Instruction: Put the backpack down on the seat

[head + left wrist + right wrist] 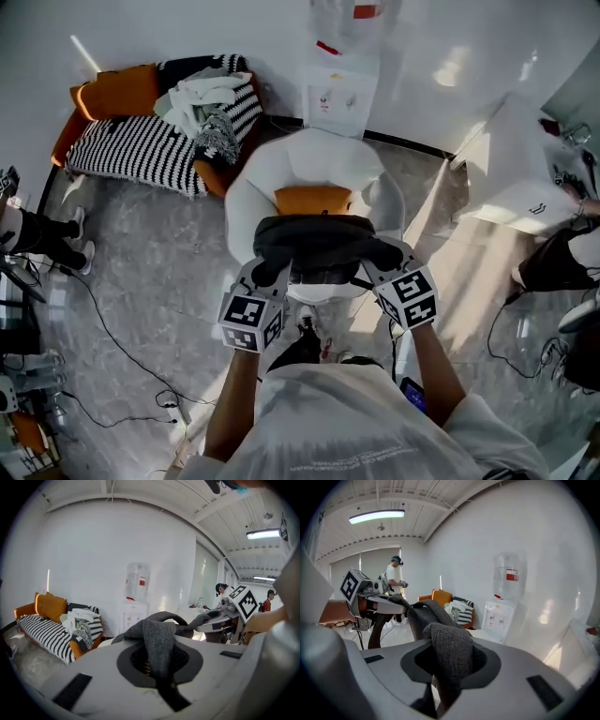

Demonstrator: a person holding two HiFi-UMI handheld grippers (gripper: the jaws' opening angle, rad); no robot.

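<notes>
Plainly, the lowering step is in hand. The dark grey backpack [319, 246] hangs between the two tools just over the front of the white armchair [246, 192], in front of the orange cushion [312, 199] that leans against that armchair's back. Whether its underside already touches the seat I cannot tell.

The left tool [267, 274] is clamped almost fully closed on a fold of the backpack's grey woven fabric, probably a strap or the top edge, which fills the gap between its jaws in the left gripper view. The right tool [377, 269] pinches a thicker fold of the same fabric at the bag's other end, and the cloth keeps its jaws partly apart.

The next move, as I judge it, is to bring both tools down together and keep the bag level until its weight rests on the armchair in front of the cushion. Only then should they let go. Freeing one side early could let the bag tip or slide off the armchair's front edge.

As for writing, little can be read. The water dispenser [342, 94] behind the armchair carries a bottle with a red label, too small to read. The marker cubes [251, 322] on the tools show only black-and-white squares. The print on the person's white shirt [361, 412] is blurred. No brand shows on the backpack.
</notes>
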